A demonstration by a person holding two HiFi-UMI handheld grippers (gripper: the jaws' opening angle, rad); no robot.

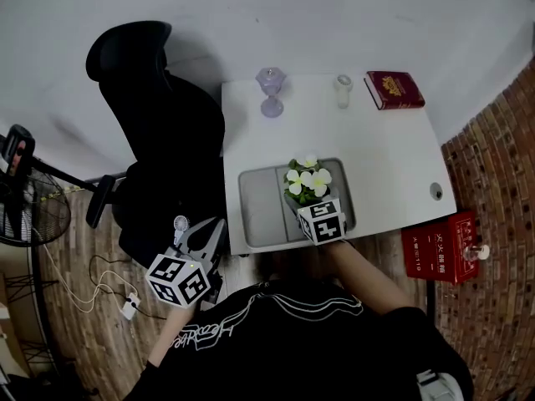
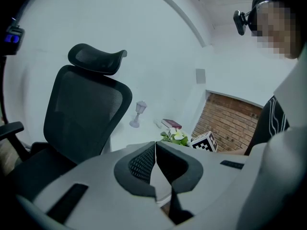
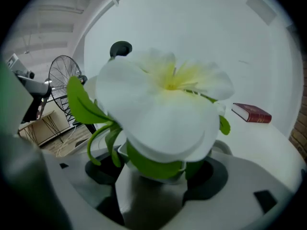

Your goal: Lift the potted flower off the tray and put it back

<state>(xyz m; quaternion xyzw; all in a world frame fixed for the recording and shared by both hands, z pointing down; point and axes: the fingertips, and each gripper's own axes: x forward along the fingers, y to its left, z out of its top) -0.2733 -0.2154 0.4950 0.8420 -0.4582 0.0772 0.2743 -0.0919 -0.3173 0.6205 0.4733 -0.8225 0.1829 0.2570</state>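
flower (image 1: 306,180): white petals, yellow centres, green leaves, white pot (image 3: 144,195) | place: grey tray (image 1: 255,203), centre of head view | right gripper (image 3: 154,174): clamped on pot | left gripper (image 2: 155,146): jaws together, empty, lower left of head view

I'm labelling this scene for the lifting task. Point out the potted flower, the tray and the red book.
potted flower (image 1: 308,180), head view, on its white blossoms.
tray (image 1: 261,207), head view, on its bare left half.
red book (image 1: 394,88), head view, on its cover.
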